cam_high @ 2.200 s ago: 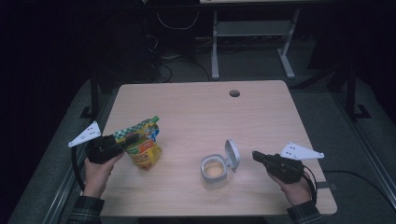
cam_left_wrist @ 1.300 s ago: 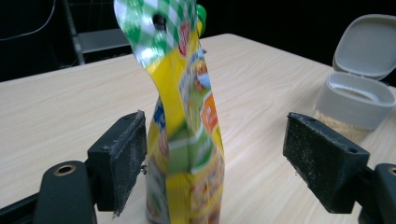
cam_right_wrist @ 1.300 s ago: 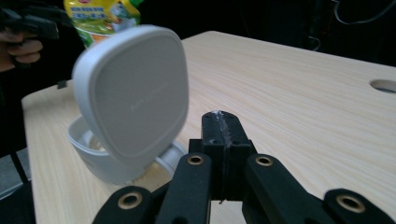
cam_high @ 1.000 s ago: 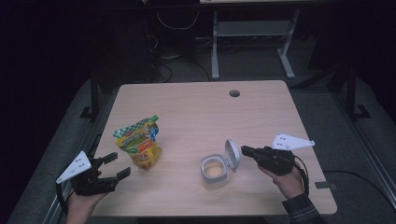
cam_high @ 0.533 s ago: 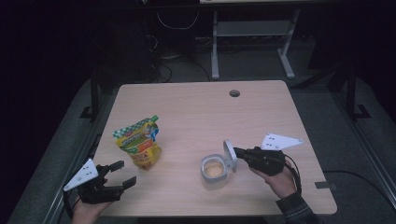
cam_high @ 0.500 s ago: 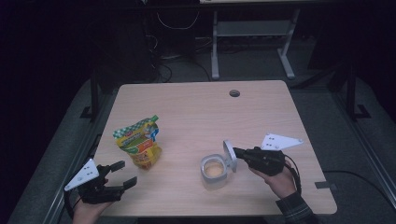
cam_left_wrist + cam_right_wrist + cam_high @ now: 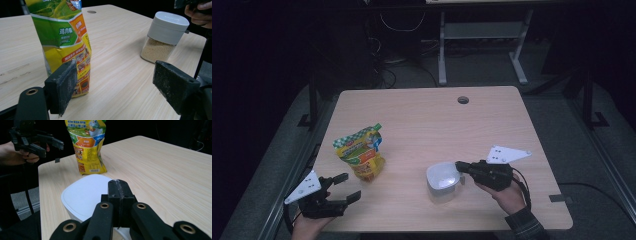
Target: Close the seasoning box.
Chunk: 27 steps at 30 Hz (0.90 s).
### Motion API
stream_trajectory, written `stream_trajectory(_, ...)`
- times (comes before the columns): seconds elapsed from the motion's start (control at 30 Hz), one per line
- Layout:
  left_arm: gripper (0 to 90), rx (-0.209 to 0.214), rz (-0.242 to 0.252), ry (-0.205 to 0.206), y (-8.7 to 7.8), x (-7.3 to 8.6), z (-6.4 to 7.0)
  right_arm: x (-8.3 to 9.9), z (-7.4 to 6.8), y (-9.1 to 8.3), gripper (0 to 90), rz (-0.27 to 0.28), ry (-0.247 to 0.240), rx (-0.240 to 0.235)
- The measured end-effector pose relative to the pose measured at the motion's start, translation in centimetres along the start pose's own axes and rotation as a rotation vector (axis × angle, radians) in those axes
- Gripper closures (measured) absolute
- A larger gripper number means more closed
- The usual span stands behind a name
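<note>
High view: the right gripper (image 7: 460,166), jaws clenched together, presses at the white lid (image 7: 442,175) of the seasoning jar (image 7: 441,189), lower centre of the counter (image 7: 432,125). Push down evenly so the jar stays put. The left gripper (image 7: 348,187) waits released, lower left.

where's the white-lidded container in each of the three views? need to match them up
High view: the white-lidded container sits at the table's near right, just left of the right claw.
Left gripper view: upper right, white lid over tan granules, beyond the left claw's open jaws.
Right gripper view: lower centre-left, its lid just beyond the shut jaws.
Shared landmark: the yellow-green snack bag.
</note>
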State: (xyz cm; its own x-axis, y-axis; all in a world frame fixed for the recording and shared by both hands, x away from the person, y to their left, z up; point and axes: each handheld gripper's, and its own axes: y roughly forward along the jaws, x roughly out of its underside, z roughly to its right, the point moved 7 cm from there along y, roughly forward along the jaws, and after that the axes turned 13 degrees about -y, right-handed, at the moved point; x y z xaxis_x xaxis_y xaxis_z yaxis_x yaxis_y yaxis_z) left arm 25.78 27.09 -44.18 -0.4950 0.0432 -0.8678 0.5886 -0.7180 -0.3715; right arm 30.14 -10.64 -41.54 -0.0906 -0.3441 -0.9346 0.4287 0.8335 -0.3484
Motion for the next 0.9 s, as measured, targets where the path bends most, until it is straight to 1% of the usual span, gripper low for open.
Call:
stream_trajectory(0.07, 19.1, 0.0, 0.003, 0.002, 0.1, -0.1, 0.1, 0.3, 0.2, -0.1, 90.0, -0.01, -0.004, 0.01)
stream_trajectory(0.13, 19.0, 0.002, 0.003, 0.0, 0.1, -0.2, 0.2, 0.8, 0.4, -0.2, 90.0, -0.018, 0.004, 0.016)
stream_trajectory(0.2, 19.0, 0.002, 0.005, -0.001, 0.1, -0.2, 0.3, 1.1, 0.7, -0.3, 90.0, -0.034, -0.005, 0.034)
stream_trajectory(0.27, 18.9, 0.001, 0.004, 0.001, 0.1, -0.2, 0.3, 1.3, 0.9, -0.5, 89.8, -0.033, -0.002, 0.044)
stream_trajectory(0.37, 18.9, 0.003, 0.002, 0.004, 0.1, -0.1, 0.3, 1.6, 1.4, -0.9, 86.4, -0.039, 0.005, 0.076)
stream_trajectory(0.5, 18.6, -0.001, 0.003, 0.007, -0.1, 0.0, 0.3, 2.2, 2.2, -1.4, 77.5, -0.053, 0.024, 0.124)
stream_trajectory(0.6, 18.4, 0.005, 0.002, 0.009, -0.1, 0.0, 0.3, 2.9, 2.6, -1.8, 70.5, -0.078, 0.022, 0.164)
stream_trajectory(0.67, 18.4, 0.004, -0.008, 0.019, -0.1, 0.1, 0.3, 3.4, 2.7, -2.1, 66.9, -0.093, 0.029, 0.179)
stream_trajectory(0.73, 18.4, 0.008, -0.012, 0.021, 0.0, 0.2, 0.5, 4.1, 2.9, -2.4, 60.7, -0.11, 0.035, 0.197)
stream_trajectory(0.83, 18.3, 0.012, -0.017, 0.02, 0.2, 0.2, 0.5, 4.8, 3.1, -2.9, 55.2, -0.128, 0.042, 0.227)
stream_trajectory(0.9, 18.3, 0.017, -0.02, 0.024, 0.3, 0.2, 0.5, 5.3, 3.2, -3.2, 52.2, -0.145, 0.059, 0.229)
